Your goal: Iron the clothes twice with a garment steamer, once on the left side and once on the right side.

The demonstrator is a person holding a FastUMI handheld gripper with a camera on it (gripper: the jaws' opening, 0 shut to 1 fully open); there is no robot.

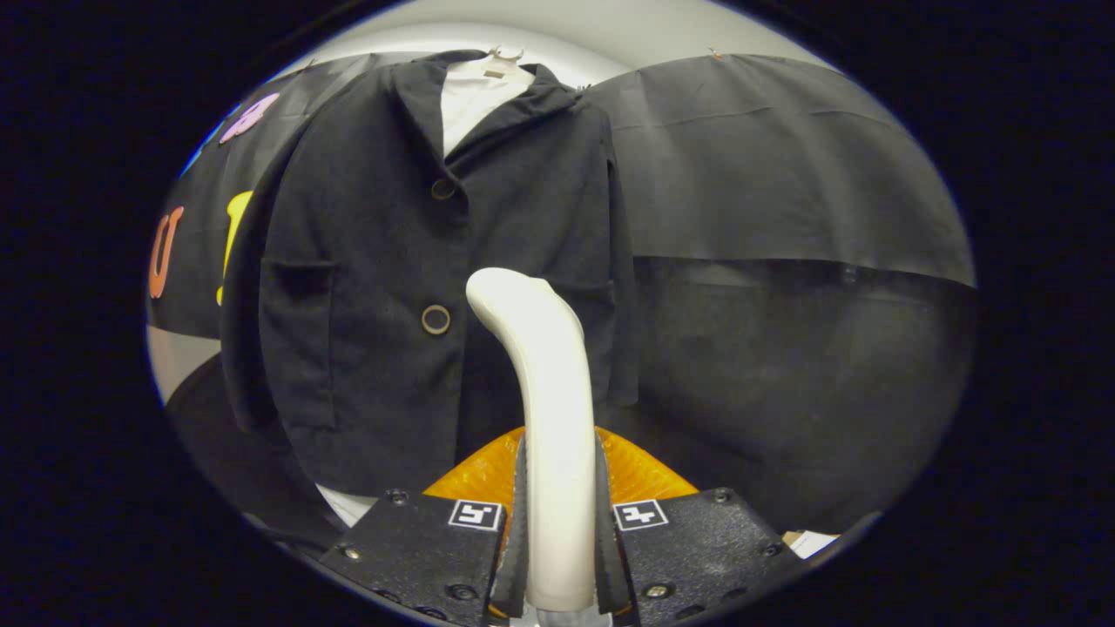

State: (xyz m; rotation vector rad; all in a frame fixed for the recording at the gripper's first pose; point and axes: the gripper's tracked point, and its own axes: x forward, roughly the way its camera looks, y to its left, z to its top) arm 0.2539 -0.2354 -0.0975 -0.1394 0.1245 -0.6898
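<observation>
Closest to me, my hand-held gripper (560,557) has both fingers pressed against the sides of the garment steamer (544,418), pinching its pale handle so that it stands upright between them. The handle rises and curves over at the top toward the left, and an orange, ribbed part of the steamer (645,475) shows just past the fingers at the foot of the handle. So I count the pick-up as done: the tool is firmly in my grip.

Just beyond the steamer's curved top hangs the dark jacket (392,287), on a hanger (508,54) against the booth's black cloth wall (784,174). It faces me with a light lining at the open collar, two round buttons (435,320) down the front and a patch pocket (300,279) on one side. The head of the steamer lines up near the middle of the jacket, close to the lower button, but I cannot tell whether it touches the fabric or sits a little off it.

I see no steam and no mark of a pass on either side. I judge both strokes, left and right, may be left to do, though the cloth alone would not show a finished stroke.
</observation>
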